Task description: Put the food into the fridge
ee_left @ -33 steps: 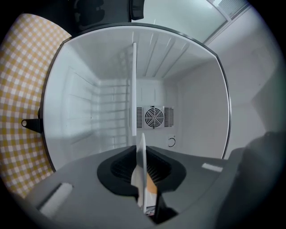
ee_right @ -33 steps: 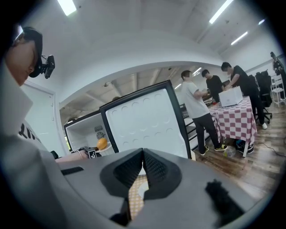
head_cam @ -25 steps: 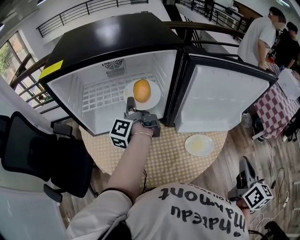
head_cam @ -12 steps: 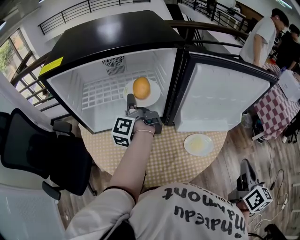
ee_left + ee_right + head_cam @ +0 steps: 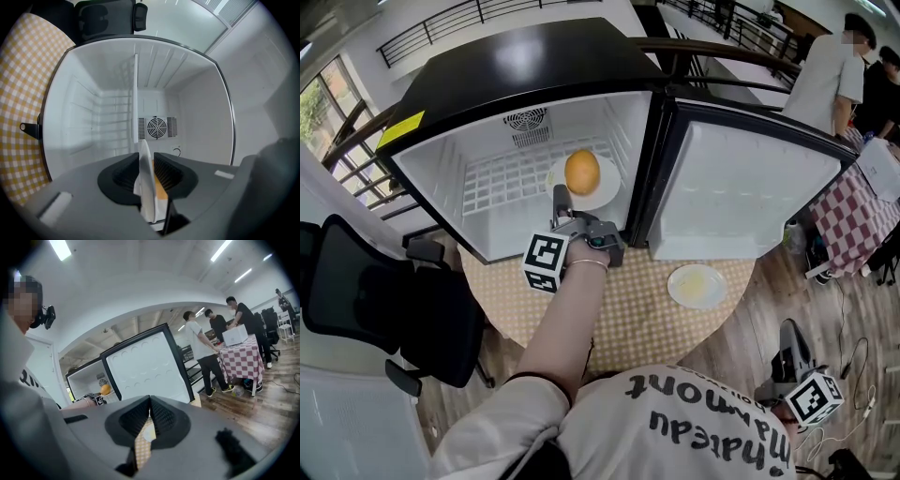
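At the open fridge (image 5: 516, 66) front: pinches near rim of white plate (image 5: 602, 192) with left gripper (image 5: 560, 197), jaws clamped on it (rim edge-on in the left gripper view). Round orange food (image 5: 582, 172) on the plate, inside fridge, above wire shelf (image 5: 502, 187). Right gripper (image 5: 791, 345) well clear of fridge, low, jaws pressed together, nothing between. Second plate (image 5: 697, 287) just before fridge door (image 5: 741, 197).

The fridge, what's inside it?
A white plate carrying a round orange food sits on the wire shelf, its rim pinched by the left tool. The food hides the plate's middle.
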A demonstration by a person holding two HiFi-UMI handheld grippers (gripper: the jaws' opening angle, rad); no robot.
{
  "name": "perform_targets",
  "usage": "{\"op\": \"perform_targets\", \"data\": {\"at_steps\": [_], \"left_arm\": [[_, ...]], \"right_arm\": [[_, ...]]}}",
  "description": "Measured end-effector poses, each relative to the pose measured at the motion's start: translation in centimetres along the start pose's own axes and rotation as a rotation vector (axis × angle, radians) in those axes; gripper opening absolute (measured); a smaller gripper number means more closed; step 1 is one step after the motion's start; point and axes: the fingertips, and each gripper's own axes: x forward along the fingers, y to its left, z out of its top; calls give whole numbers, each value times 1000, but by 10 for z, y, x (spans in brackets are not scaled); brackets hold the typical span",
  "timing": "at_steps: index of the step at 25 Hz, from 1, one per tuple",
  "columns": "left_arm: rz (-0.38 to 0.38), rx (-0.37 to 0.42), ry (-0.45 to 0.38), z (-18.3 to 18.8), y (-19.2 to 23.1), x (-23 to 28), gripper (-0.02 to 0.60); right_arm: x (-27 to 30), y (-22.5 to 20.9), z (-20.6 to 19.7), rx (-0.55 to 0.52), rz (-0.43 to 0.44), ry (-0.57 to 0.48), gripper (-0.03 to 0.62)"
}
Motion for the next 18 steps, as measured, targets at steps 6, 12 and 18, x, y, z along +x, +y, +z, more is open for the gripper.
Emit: {"op": "perform_targets", "data": {"at_steps": [6, 12, 18], "left_arm": [[2, -10, 4, 0, 2, -3, 83], [11, -17, -7, 6, 1, -6, 80], [7, 3, -7, 10, -1, -7, 81]], "right_arm": [[-1, 1, -3, 7, 9, 3, 15], [-2, 5, -7, 19, 19, 8, 15], [-3, 5, -9, 31, 22, 5, 15]]}}
